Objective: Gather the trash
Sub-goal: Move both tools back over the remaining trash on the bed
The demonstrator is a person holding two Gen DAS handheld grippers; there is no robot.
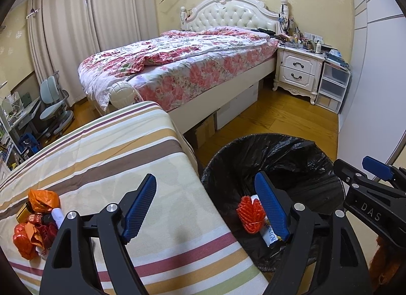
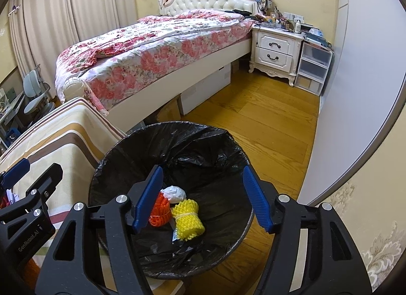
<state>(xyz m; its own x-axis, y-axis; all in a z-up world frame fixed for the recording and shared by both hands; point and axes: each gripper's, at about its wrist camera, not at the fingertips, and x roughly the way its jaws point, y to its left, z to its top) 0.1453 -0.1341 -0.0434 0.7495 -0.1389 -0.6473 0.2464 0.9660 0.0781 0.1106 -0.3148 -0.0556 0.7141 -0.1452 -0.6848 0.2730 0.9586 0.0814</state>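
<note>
Both spread wide, empty: right hand-held gripper (image 2: 203,198) over the bin (image 2: 114,158), yellow foam net (image 2: 187,220) inside; left hand-held gripper (image 1: 206,208) beside its rim, above the striped tabletop (image 1: 127,147).

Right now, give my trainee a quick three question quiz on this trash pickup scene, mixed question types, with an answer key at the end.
1. True or false: the right gripper is clamped on the yellow foam net.
2. Multiple choice: where does the uncollected pile of orange wrappers lie? A) on the wooden floor B) on the striped cloth C) on the floral bed
3. Fill in: the bin is lined with a ____ bag.

Key: 1. False; its jaws are open above the bin and the net lies inside. 2. B, beside the open left gripper. 3. Black.
</note>
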